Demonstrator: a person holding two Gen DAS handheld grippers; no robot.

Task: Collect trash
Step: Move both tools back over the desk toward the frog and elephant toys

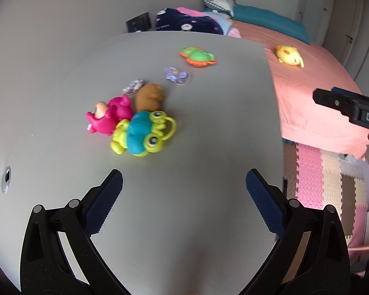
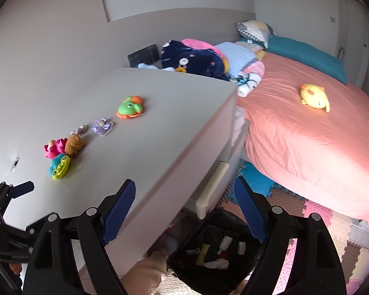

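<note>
A small crumpled wrapper lies on the grey table, beside a brown toy. A purple and clear small item sits just beyond it. My left gripper hangs open over bare table, short of the toys, with nothing between its fingers. My right gripper is open and empty at the table's near corner, above a black-lined trash bin on the floor that holds white scraps. In the right wrist view the left gripper shows at lower left.
A pink toy, a blue-and-yellow frog toy and a green-and-orange crab toy share the table. A yellow duck toy lies on the pink bed. A drawer handle juts out under the table edge. Foam mats cover the floor.
</note>
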